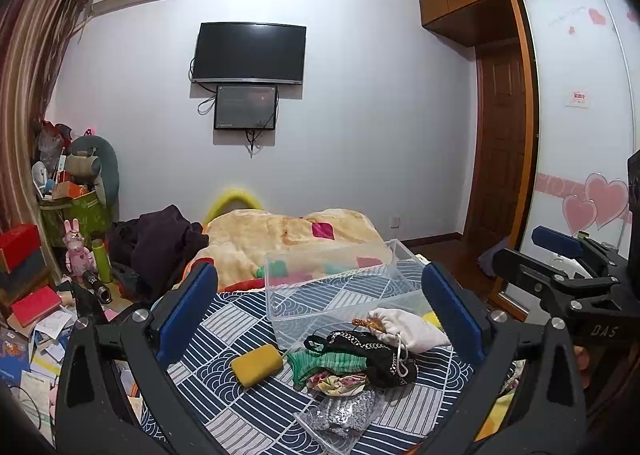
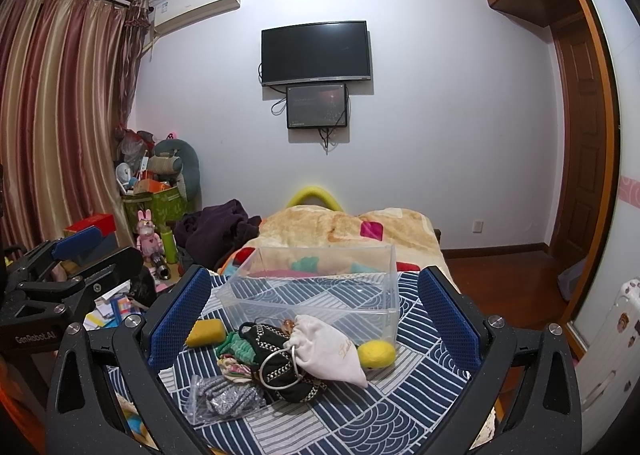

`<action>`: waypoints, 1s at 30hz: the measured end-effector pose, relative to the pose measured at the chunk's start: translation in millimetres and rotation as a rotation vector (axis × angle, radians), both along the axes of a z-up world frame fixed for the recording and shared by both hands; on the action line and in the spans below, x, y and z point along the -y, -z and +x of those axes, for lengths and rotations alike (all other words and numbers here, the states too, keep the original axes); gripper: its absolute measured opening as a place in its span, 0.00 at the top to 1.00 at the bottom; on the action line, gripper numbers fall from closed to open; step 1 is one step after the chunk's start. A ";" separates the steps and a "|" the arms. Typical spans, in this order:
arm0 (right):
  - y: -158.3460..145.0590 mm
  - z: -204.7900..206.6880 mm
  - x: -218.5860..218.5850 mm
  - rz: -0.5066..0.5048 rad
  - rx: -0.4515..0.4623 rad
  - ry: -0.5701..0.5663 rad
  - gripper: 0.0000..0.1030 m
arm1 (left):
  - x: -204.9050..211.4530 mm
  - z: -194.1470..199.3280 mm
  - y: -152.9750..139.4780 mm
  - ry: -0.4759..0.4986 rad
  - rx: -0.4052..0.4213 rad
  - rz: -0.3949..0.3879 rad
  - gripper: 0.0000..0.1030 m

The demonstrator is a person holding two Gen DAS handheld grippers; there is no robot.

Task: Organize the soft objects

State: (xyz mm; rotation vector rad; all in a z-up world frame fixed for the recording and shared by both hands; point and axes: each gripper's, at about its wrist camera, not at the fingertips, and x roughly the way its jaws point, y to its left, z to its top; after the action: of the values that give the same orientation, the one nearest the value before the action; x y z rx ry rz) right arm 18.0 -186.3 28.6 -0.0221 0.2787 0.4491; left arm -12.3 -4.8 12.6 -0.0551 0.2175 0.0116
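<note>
Hovering over the bed (image 2: pixel 400 407), both released: left hand-held gripper (image 1: pixel 320 315), right hand-held gripper (image 2: pixel 316 315). Soft pile lies before the clear bin (image 2: pixel 320 295). Risk: black chain bag (image 2: pixel 280 367) tangles with white pouch (image 2: pixel 332 351), dragging both; yellow ball (image 2: pixel 376 353) may roll.

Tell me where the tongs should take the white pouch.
Grip the white pouch at its gathered neck, coming from above with the right tongs. The neck is the narrowest part; the body lies slumped across the black bag, so a lower pinch risks catching both.
</note>
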 end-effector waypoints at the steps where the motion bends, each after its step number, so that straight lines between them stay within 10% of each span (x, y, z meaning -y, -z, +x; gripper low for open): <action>1: 0.0 -0.1 -0.1 -0.001 0.000 0.000 0.00 | 0.3 -0.7 0.0 0.000 0.001 0.000 0.00; 30: 9.0 9.1 2.3 -0.018 -0.030 0.001 0.00 | -10.0 18.0 21.0 0.009 -0.092 0.005 0.00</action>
State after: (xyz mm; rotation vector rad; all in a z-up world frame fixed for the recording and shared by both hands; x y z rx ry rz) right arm 27.1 -188.6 19.6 -0.0324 0.3125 0.4458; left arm 5.6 5.3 -8.4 -0.0489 0.3095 0.0056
